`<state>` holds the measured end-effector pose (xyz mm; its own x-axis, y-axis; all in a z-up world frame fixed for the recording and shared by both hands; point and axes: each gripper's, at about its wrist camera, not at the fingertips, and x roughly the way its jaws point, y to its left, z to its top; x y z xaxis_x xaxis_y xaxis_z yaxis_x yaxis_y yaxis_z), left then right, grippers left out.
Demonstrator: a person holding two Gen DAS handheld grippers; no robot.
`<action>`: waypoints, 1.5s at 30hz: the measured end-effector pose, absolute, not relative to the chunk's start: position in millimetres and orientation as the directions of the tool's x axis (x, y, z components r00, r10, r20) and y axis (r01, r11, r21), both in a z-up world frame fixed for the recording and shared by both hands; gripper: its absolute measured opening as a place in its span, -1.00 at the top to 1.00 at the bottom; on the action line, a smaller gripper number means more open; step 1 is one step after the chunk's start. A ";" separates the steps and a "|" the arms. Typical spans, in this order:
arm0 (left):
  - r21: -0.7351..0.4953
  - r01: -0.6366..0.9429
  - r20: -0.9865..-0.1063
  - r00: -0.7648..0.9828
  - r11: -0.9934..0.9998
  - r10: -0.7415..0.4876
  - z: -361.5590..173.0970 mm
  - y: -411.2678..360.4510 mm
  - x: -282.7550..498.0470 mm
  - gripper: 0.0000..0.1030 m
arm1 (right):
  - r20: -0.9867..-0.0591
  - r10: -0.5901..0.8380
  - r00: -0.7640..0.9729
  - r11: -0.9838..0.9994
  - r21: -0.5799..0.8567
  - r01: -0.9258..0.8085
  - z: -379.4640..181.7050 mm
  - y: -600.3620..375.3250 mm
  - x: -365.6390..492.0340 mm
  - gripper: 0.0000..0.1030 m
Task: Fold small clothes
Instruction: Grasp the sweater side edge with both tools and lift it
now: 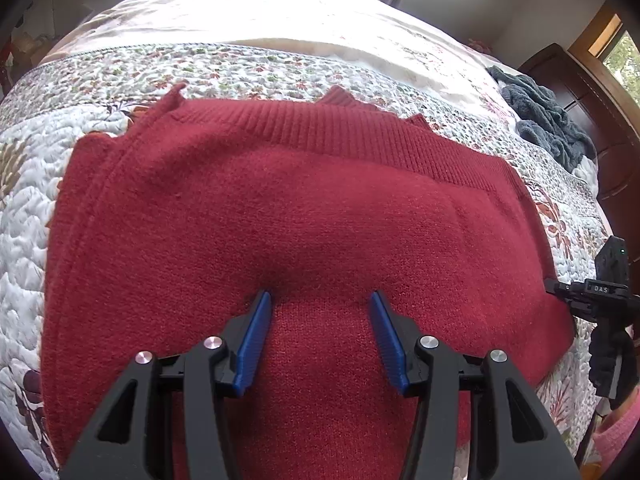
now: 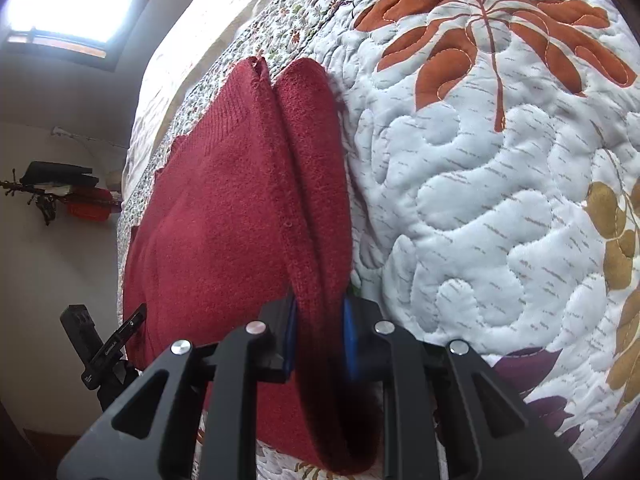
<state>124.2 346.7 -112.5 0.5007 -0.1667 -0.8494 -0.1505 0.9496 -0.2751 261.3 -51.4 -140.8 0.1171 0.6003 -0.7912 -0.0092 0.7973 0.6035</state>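
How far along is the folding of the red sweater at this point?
Done: the red sweater lies flat on the quilt, one long side apparently doubled over. In hand: the right gripper is clamped on that folded edge; the left gripper is open over the middle. Left: the remaining folds, and perhaps the grey garment.

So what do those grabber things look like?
Each gripper, left and right, is black plastic with triangle cut-outs and shiny silver bolts. The fingers carry ridged blue pads. White letters mark one gripper's side. A pink sleeve peeks in at the corner.
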 end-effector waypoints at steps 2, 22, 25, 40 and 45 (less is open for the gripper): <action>-0.280 -0.159 -0.849 0.501 0.947 -0.168 -109.5 347.3 123.5 -0.01 | -0.801 0.585 0.124 0.807 0.591 0.008 -130.7 -47.4 260.6 0.69; -0.363 -0.199 -0.816 0.539 0.910 -0.208 -79.2 377.2 98.3 -0.01 | -0.859 0.507 0.073 0.799 0.436 -0.414 -33.6 164.2 232.1 0.71; -0.374 -0.199 -0.812 0.542 0.906 -0.216 -79.5 379.8 97.2 -0.01 | -0.871 0.489 0.047 0.805 0.430 -0.409 -50.3 178.0 231.3 0.71; -0.423 -0.195 -0.795 0.548 0.885 -0.259 -78.1 382.0 96.4 -0.01 | -0.850 0.526 -0.036 0.788 0.503 -0.355 -93.0 195.8 227.2 0.54; -0.450 -0.198 -0.790 0.544 0.871 -0.285 -77.8 377.3 99.8 -0.01 | -0.839 0.541 -0.053 0.778 0.523 -0.346 -98.0 192.3 231.1 0.54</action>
<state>99.8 377.3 -77.8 0.5436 -0.2850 -0.7895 -0.1978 0.8706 -0.4505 231.1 192.3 -98.0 -0.0534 0.5407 -0.8395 -0.3463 0.7785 0.5235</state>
